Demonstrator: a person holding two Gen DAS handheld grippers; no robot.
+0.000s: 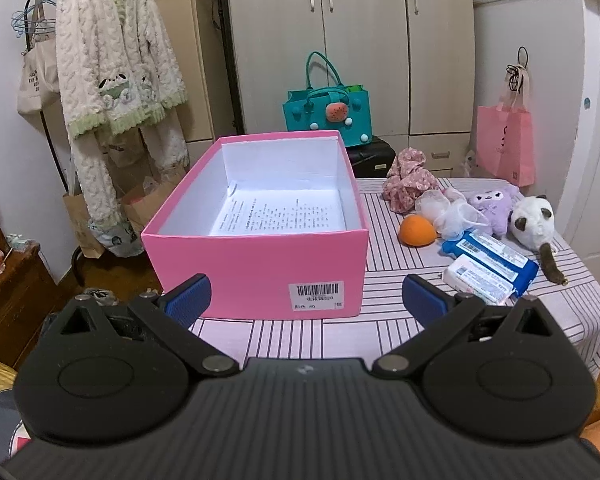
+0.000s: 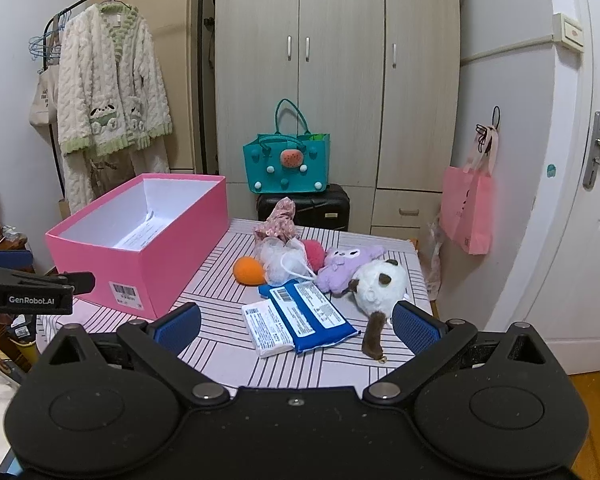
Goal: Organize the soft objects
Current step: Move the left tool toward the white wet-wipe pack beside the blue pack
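Note:
A pink open box stands on the striped table with only a printed sheet inside. To its right lie soft things: an orange ball, a white mesh puff, a purple plush, a white panda plush, a floral cloth and two wipe packs. My left gripper is open in front of the box. My right gripper is open just before the wipe packs, holding nothing.
A teal bag sits on a black suitcase behind the table. A fleece robe hangs on a rack at left. A pink bag hangs on the right wall by a white door. The left gripper's side shows at the right view's left edge.

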